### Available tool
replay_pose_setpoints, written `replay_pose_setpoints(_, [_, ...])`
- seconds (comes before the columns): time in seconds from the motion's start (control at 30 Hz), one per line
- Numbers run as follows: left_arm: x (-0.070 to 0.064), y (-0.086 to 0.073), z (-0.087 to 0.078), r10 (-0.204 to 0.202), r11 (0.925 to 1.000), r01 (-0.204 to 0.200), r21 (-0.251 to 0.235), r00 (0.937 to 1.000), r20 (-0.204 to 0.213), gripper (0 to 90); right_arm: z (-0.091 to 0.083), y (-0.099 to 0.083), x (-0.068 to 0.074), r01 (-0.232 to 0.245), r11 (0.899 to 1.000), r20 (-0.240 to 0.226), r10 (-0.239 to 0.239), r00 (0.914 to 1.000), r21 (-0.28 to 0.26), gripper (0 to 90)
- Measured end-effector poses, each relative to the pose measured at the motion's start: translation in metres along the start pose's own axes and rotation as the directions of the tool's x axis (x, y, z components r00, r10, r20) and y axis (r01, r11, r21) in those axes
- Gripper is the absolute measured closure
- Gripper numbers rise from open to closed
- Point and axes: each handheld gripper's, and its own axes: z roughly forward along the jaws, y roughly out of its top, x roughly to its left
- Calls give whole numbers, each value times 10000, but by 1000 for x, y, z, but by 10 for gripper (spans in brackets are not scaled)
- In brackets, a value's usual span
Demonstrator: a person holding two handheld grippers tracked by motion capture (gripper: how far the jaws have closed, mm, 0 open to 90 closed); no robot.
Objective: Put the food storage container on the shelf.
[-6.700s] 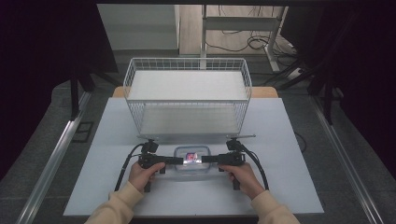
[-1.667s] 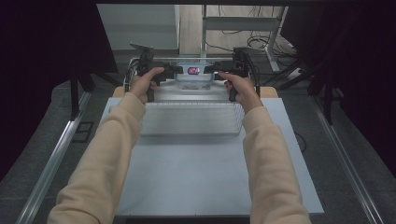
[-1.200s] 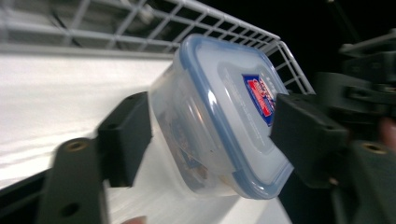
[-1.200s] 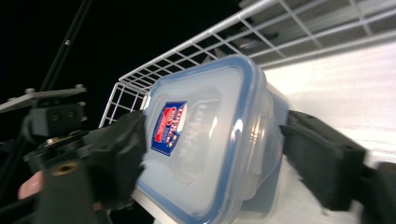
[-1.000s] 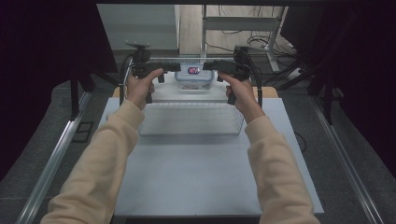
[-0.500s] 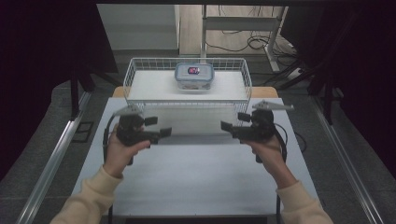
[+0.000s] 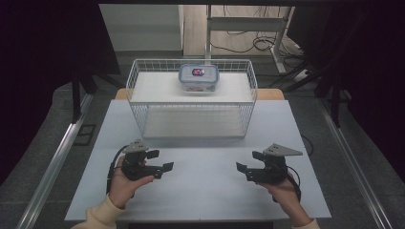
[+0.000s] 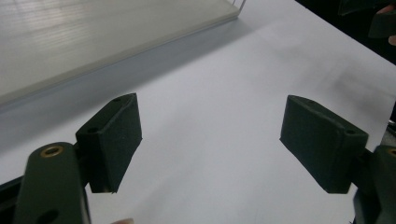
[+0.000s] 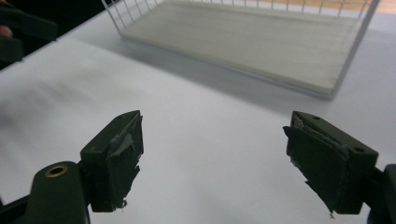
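**Holding both grippers empty over the near table, container parked in the basket**

Starting at the fingers: the left gripper (image 8: 210, 140) has its pads spread wide with nothing but bare white table (image 8: 224, 93) between them, and the right gripper (image 9: 212, 156) is the same, jaws well apart and empty. I note that the right one's pads (image 9: 119, 154) look worn, with torn grey facing (the left pair look clean).

From above, I see the left gripper (image 7: 155, 164) and right gripper (image 7: 246, 170) low over the near half of the table, pointed inward at each other, well apart. I judge this a rest pose: both are clear of the wire basket (image 7: 138, 90), so nothing can snag.

The clear lidded container (image 7: 198, 77) sits inside the basket at the middle of its far side, on the pale liner, far from both grippers. That placement reads to me as the work being done, or nearly so.

The high view alone gives me the container and its red-and-white contents. The gripper views give me pad condition and the basket's near corner (image 9: 348, 79), plus a sliver of the opposite gripper at their edges.
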Motion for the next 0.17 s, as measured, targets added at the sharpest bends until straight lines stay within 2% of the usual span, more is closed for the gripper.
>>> replay_pose_setpoints(0.17, [0, 0, -1, -12, 10000, 12, -32, 10000, 21, 195, -8, 8, 3, 81, 9990, 71, -78, 9999, -450, 188])
